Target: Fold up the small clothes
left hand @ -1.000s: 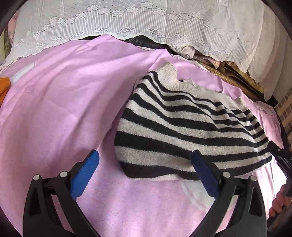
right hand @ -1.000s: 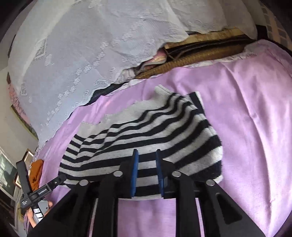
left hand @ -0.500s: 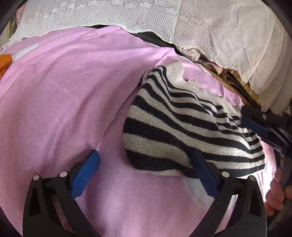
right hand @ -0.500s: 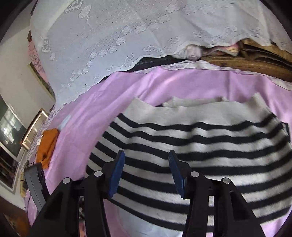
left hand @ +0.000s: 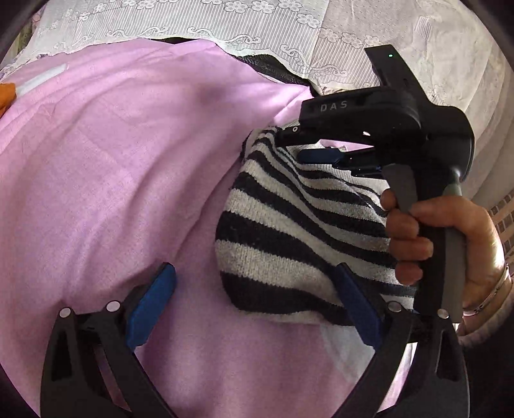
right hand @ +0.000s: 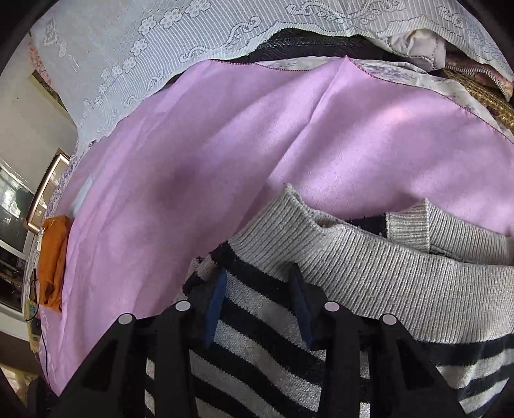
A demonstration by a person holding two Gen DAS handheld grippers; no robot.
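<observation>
A folded black-and-cream striped sweater (left hand: pixel 289 231) lies on a pink cloth (left hand: pixel 122 167). My left gripper (left hand: pixel 253 305) is open, hovering at the sweater's near left corner; its right pad overlaps the hem. My right gripper (right hand: pixel 260 305) is open, its blue pads straddling the striped knit just below the grey ribbed band (right hand: pixel 369 267). In the left wrist view the right gripper (left hand: pixel 318 144) reaches over the sweater's far end, held by a hand (left hand: pixel 433 238).
White lace fabric (left hand: pixel 257 29) drapes behind the pink cloth. An orange cloth (right hand: pixel 53 257) lies at the cloth's far left edge, near a framed picture (right hand: pixel 45 189). A woven basket edge (right hand: pixel 482 99) shows at far right.
The right gripper moved forward across the sweater to its far ribbed end and opened from nearly shut. The left gripper edged closer to the sweater's corner, staying open.
</observation>
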